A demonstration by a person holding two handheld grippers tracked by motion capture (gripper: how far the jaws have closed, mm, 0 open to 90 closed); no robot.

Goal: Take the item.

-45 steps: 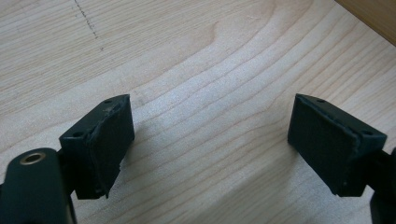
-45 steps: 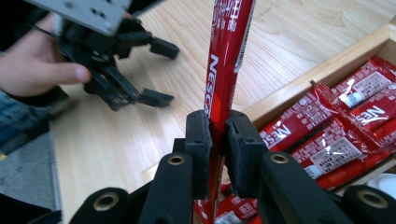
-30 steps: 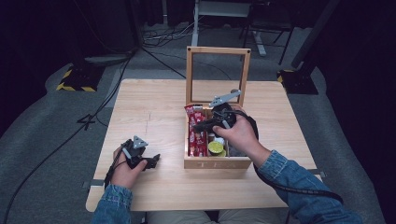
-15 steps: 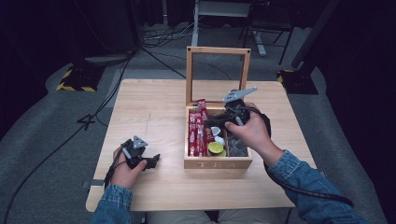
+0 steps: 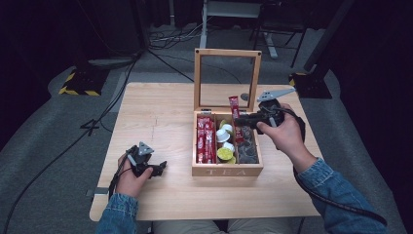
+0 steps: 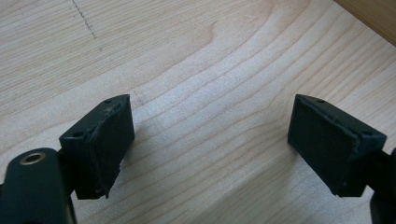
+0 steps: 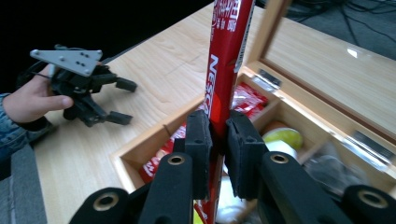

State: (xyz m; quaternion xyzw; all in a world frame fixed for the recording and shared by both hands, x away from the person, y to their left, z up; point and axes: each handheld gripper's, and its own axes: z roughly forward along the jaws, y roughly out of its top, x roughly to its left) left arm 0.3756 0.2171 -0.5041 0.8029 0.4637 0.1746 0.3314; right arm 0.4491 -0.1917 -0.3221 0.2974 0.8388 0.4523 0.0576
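Right gripper (image 5: 239, 118): jaws clamped on a red sachet (image 5: 234, 107), held above the box (image 5: 227, 170), over its far end. In the right gripper view the gripper (image 7: 218, 140) pinches the sachet (image 7: 227, 56) near its lower part; the sachet stands upright, rising past the top edge of that view.
Sachet: long, narrow, red with white lettering; lifted clear of the other sachets, its top in front of the lid (image 5: 227, 52) as seen from the high view.
Left gripper (image 5: 159, 167): jaws wide apart, nothing between them. Sits low at the near left of the table (image 5: 156, 107), well apart from the box. In its own view the two black pads (image 6: 112, 135) frame bare wood. In the right gripper view it (image 7: 122, 100) lies on the table, gripped by a hand (image 7: 32, 100).
Box: wooden, "TEA" on the near wall, lid standing open and upright at the far side; the lid is a wooden frame with a clear pane.
Box contents: left compartment holds more red sachets (image 5: 205, 139), lying lengthwise; middle compartment holds small round pods (image 5: 225, 146), white and yellow-green; right compartment holds dark packets (image 5: 247, 146), detail unclear.
Hands: right hand (image 5: 282, 134) around the right gripper, denim sleeve (image 5: 336, 192) behind it.
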